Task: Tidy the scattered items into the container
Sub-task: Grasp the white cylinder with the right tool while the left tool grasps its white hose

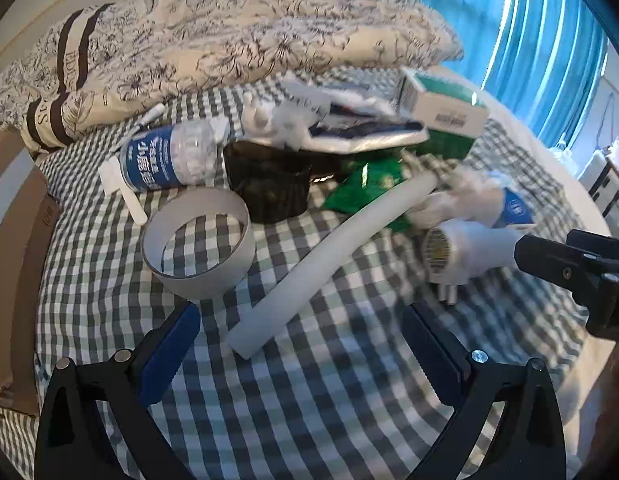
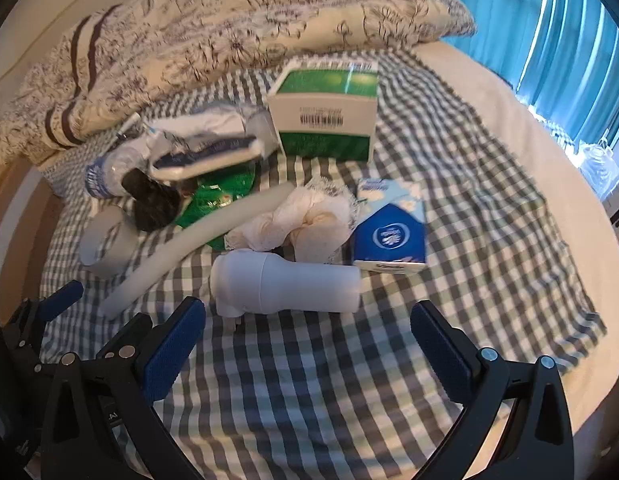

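two open claws, white bottle [image 2: 287,288] just ahead of right claw [image 2: 309,344]

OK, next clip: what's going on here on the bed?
A person holds two grippers over a checked sheet strewn with clutter. Both the left gripper and the right gripper are open and empty. The right one points at a white plug-in device; the left faces a white tube and a tape ring. Nothing is picked up yet, and no container can be made out for certain.
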A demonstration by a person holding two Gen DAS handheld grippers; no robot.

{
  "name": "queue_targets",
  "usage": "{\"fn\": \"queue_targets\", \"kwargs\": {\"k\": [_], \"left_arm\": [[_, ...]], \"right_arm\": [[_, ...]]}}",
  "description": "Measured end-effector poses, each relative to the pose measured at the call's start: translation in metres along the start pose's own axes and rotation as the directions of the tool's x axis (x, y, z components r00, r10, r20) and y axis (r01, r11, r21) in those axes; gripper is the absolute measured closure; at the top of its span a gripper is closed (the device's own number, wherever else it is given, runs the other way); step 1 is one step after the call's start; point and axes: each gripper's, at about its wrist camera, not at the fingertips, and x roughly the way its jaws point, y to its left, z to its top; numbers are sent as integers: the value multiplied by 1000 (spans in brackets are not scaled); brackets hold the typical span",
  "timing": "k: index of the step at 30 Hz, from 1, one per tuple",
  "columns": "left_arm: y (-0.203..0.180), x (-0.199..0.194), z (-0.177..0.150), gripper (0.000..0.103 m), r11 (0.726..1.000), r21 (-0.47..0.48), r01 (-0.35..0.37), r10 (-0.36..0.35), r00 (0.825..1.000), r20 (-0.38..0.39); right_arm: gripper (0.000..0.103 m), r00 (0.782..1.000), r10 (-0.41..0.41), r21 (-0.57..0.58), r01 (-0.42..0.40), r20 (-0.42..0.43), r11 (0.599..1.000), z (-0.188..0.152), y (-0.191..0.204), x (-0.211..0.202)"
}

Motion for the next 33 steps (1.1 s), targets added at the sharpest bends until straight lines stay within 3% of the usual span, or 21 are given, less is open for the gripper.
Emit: {"fn": "queue_targets", "kwargs": {"k": [8, 16, 19, 22, 24, 27, 31, 33], "left_arm": [[7, 25, 3, 0, 1000, -17, 24, -25, 999, -24], [3, 43, 4, 0, 1000, -5, 14, -14, 998, -59], [5, 45, 6, 7, 999, -9, 31, -32, 997, -64], [6, 43, 9, 24, 999, -8, 35, -35, 998, -58], [6, 40, 11, 46, 1000, -12, 29, -29, 998, -54], [12, 37, 12, 64, 999, -37, 39, -41, 997, -58], [17, 32, 12, 75, 997, -62, 53, -58, 996, -75], [16, 25, 12, 90, 997, -59, 51, -54, 997, -63]], "right_arm": [[0, 999, 4, 4, -4, -55, 1000, 8, 13, 34], [0, 995, -54, 11, 55, -89, 998, 14, 16, 63], [0, 993, -50, 25, 53, -108, 998, 14, 16, 72], [3, 994, -42, 28, 45, -104, 999, 13, 18, 70], [3, 995, -41, 30, 44, -96, 999, 12, 19, 66], [3, 996, -31, 28, 34, -82, 999, 11, 18, 58], [3, 998, -30, 20, 31, -46, 999, 10, 16, 43], [3, 999, -23, 18, 23, -31, 1000, 10, 14, 36]]}}
